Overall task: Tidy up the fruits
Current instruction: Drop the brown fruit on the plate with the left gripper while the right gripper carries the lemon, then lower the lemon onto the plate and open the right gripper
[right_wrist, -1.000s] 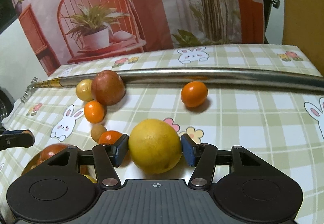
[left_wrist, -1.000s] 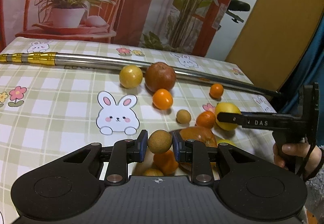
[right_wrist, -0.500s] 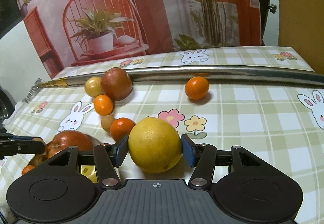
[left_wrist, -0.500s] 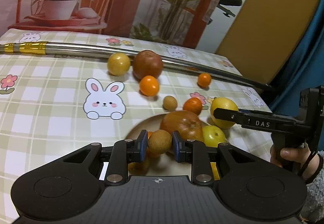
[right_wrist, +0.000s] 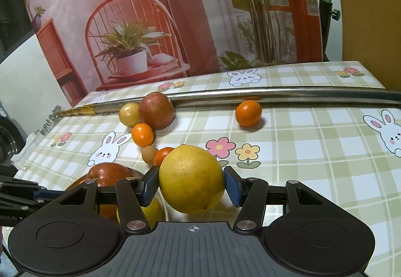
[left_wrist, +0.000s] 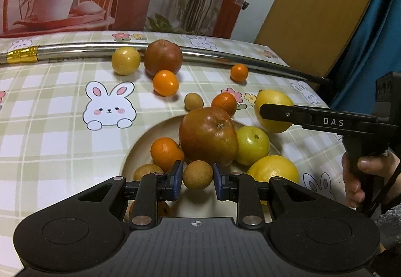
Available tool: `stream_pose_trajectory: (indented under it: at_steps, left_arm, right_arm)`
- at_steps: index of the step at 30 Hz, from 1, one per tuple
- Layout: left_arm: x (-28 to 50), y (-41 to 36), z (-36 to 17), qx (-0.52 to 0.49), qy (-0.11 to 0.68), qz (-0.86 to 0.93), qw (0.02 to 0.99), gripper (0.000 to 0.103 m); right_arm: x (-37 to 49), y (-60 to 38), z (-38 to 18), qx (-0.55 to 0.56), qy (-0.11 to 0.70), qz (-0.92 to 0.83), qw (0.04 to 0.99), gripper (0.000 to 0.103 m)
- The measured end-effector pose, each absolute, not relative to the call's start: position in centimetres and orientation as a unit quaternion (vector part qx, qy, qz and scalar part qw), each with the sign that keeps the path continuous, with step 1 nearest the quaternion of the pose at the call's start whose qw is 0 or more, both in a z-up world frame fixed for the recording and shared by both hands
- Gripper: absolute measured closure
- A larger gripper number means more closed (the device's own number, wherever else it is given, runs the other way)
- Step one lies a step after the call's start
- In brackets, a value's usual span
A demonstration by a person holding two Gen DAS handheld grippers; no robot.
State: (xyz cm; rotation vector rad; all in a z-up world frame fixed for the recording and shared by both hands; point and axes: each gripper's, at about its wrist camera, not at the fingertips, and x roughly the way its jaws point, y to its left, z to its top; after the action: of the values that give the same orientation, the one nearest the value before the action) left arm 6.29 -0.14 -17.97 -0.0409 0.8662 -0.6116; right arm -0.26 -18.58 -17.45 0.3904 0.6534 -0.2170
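My left gripper (left_wrist: pixel 196 178) is shut on a small brown round fruit (left_wrist: pixel 196 175) and hangs over the near part of a beige plate (left_wrist: pixel 140 141). The plate holds a red-brown apple (left_wrist: pixel 208 138), an orange (left_wrist: pixel 166 153), a yellow-green fruit (left_wrist: pixel 253 141), a yellow citrus (left_wrist: pixel 273 169) and another brown fruit (left_wrist: pixel 146 171). My right gripper (right_wrist: pixel 191 181) is shut on a large yellow citrus (right_wrist: pixel 191 178), just right of the plate's rim. Loose on the cloth lie an apple (left_wrist: pixel 163 57), a yellow fruit (left_wrist: pixel 125 60), oranges (left_wrist: pixel 165 83) and a small brown fruit (left_wrist: pixel 193 101).
A long steel pole (left_wrist: pixel 225 57) with a gold band lies across the far side of the checked bunny tablecloth, with a small orange (right_wrist: pixel 248 113) beside it. A person's hand (left_wrist: pixel 356 176) grips the right tool's handle. A printed backdrop stands behind the table.
My left gripper has come nearer over the plate with the brown fruit, so the plate fills more of its view. My right gripper has carried the yellow citrus up and leftward to the plate's edge.
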Motion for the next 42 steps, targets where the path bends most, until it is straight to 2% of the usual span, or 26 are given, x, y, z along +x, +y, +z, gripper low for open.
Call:
stream_pose_trajectory:
  at_steps: [5,17,26,29,42]
  left_arm:
    - [6.1,-1.1,-18.5,0.01,0.413,-0.285,0.865,0.075]
    - [6.4,-0.9,-18.9,-0.008,0.42,-0.279,0.864,0.074]
    - [5.3,-0.2,-17.1,-0.024,0.399,-0.283,0.872,0.072]
    - [4.6,0.4,-16.3,-0.031,0.389,-0.276,0.879,0.063]
    - [2.5,6.1,-13.5,-0.046,0.36,-0.188,0.913,0.063]
  right_arm:
    - [-0.3,-18.5,-17.6,0.191,0.321,-0.105,0.922,0.052]
    - [-0.5,-18.3,-17.6,0.191,0.321,-0.107,0.922,0.052]
    - [-1.6,-17.6,-15.9,0.186,0.309,-0.108,0.926,0.052]
    - [-2.1,-17.3,-15.2,0.188,0.304,-0.107,0.928,0.052]
    - [-2.8,-12.1,-13.0,0.171,0.297,-0.062,0.937,0.052]
